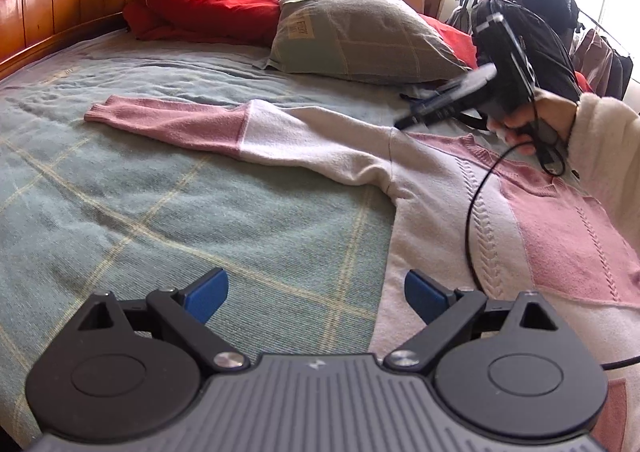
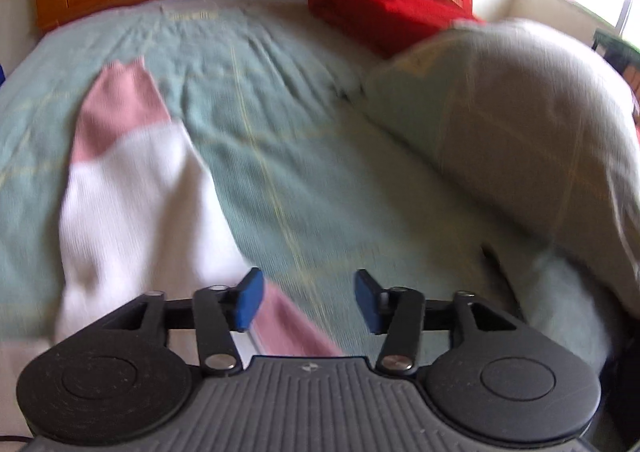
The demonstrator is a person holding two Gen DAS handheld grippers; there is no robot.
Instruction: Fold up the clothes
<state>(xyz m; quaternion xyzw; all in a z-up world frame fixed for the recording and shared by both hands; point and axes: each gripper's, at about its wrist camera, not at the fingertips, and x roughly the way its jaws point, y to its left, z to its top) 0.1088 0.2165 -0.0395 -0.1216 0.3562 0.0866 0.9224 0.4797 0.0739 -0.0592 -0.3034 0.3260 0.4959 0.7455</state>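
Two grippers are seen above a bed (image 1: 160, 212) covered in green checked cloth. The left gripper (image 1: 316, 298), at the lower edge of its own view, is spread, with nothing between its blue pads. The right gripper (image 2: 309, 302) is likewise spread and empty. The pink and white sweater (image 1: 460, 188) is laid flat at centre right, one sleeve stretched toward the left. Print on the grey pillow (image 1: 360, 32) is noted but cannot be read.

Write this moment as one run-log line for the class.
stage: sweater spread flat, unfolded | left gripper: open, empty | right gripper: open, empty, above shoulder | sleeve: stretched out on bed
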